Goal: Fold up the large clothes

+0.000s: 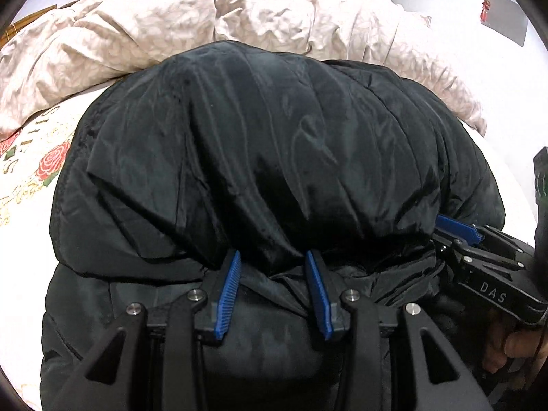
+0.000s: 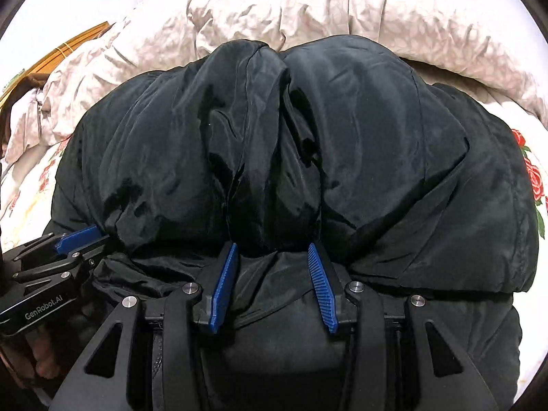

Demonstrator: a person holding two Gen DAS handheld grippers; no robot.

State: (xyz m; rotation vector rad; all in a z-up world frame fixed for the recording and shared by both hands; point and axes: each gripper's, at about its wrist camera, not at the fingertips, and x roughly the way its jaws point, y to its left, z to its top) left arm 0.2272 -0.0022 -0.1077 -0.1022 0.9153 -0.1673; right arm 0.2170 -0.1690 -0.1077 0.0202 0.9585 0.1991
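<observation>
beige quilt (image 1: pixel 239 10) behind black coat (image 1: pixel 257 144), perhaps on bedsheet (image 1: pixel 30 171)

bedroom: rumpled duvet (image 1: pixel 239 10), rose-print bedsheet (image 1: pixel 30 167)

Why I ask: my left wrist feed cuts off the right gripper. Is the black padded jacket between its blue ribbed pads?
Observer: Yes, a bulge of the black padded jacket fills the right gripper between its pads.
Operator: Does the folded-over layer lie smooth there?
Observer: No, a deep crease splits its top down the middle.
Operator: What lies beyond the jacket on that gripper's side?
Observer: A white bedsheet printed with red roses.
</observation>
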